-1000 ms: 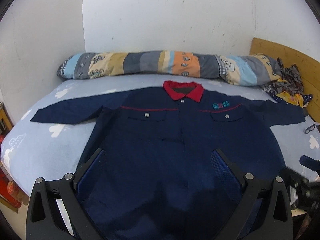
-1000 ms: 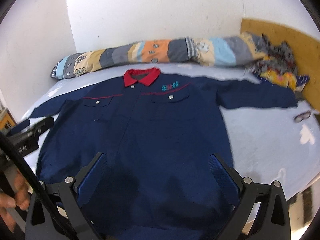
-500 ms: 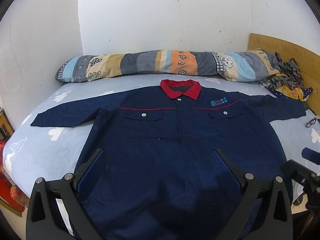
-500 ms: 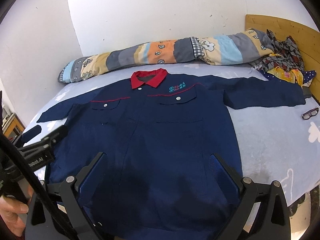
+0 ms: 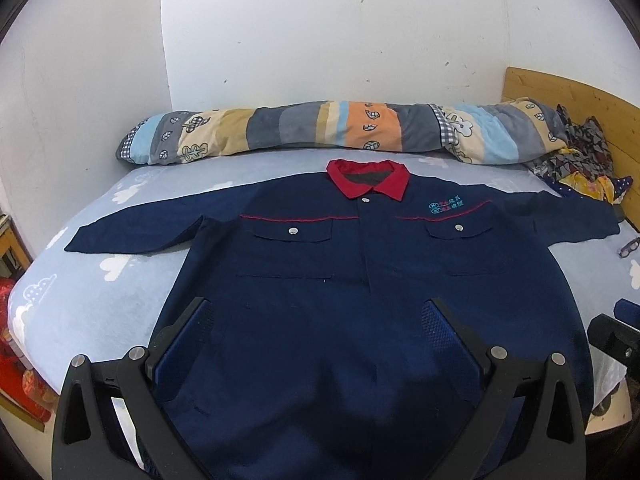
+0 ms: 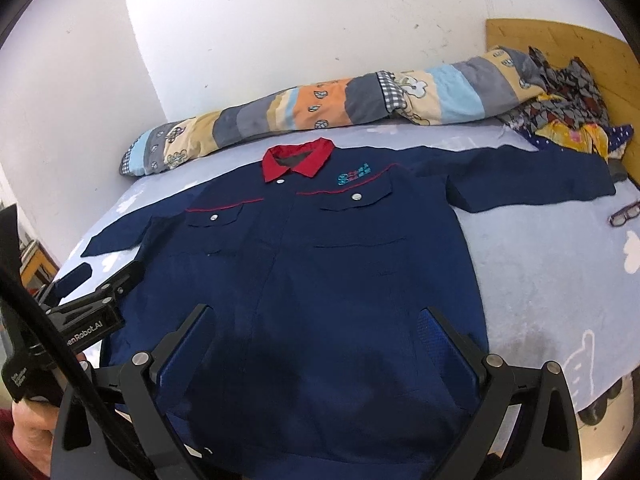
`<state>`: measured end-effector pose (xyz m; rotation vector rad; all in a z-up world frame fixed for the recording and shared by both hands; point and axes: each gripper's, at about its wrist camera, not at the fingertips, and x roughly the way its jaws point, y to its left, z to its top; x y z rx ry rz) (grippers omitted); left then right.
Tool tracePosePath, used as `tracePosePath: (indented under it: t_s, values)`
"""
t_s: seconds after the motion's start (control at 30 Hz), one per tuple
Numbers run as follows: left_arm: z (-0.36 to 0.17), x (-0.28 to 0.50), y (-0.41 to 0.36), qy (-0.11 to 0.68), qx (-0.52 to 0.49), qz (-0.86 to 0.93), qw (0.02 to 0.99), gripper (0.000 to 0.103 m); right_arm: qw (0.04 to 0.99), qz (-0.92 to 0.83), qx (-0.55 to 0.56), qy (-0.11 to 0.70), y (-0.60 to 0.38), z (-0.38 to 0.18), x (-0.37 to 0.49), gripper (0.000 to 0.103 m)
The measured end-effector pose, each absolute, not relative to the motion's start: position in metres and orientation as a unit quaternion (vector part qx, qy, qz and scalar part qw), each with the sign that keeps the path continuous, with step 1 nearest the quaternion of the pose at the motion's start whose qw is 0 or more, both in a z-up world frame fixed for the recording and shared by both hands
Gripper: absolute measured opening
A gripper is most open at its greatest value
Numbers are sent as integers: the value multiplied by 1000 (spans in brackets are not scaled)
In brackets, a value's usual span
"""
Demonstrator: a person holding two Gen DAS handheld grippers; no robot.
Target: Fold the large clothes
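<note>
Both claws, the left gripper and right gripper, have drawn back and risen slightly, jaws spread wide and empty above the hem. The navy jacket lies flat and unfolded on the bed, sleeves out, so folding hasn't begun; beyond it lies the long pillow

Jacket on bed, bolster behind.

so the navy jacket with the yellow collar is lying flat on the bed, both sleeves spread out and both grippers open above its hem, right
Not quite: the collar is red, not yellow, as the left wrist view shows. The rest holds: the navy jacket lies flat on the bed with both sleeves spread, and the left hand-held gripper and right hand-held gripper are open above its hem.
</note>
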<state>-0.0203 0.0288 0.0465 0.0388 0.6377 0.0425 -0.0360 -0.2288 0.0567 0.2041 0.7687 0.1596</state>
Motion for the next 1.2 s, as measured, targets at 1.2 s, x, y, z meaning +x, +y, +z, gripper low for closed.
tracePosePath:
  t_s: [1.2]
  values:
    - [26,125,-37,417,0,-60,907,103,870,-113,361,318,-550,67,43,77]
